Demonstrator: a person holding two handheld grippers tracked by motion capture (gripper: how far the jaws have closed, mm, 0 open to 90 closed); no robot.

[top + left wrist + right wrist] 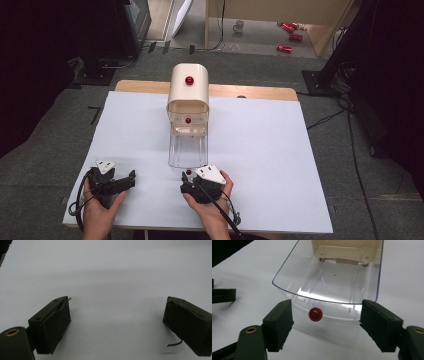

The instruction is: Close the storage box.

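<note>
High view, cabinet: we found a cream drawer cabinet [188, 90] standing at the far middle of the white table [260, 150], with a red knob on its top drawer front.
High view, drawer: a clear plastic drawer [188, 150] stood pulled well out toward the person, its long axis running from the cabinet straight to the near edge.
High view, right gripper: the right gripper [189, 181] sat just before the drawer's front, with the small red knob [188, 172] right at its tips.
High view, left gripper: the left gripper [131, 179] rested well apart to the left, pointing across the table toward the right one.
Left gripper view, jaws: we recorded the jaws spread wide over bare white surface, nothing between them.
Right gripper view, jaws: the jaws stood wide apart, one on each side of the red knob [315, 314], touching neither it nor the drawer's curved front [324, 300].
Right gripper view, key relation: the knob lay dead ahead, centred in the gap and slightly beyond the pads.
Judgement: we judged the right hand much the nearer; a short advance along the drawer's axis and a closing on the knob would come next.
</note>
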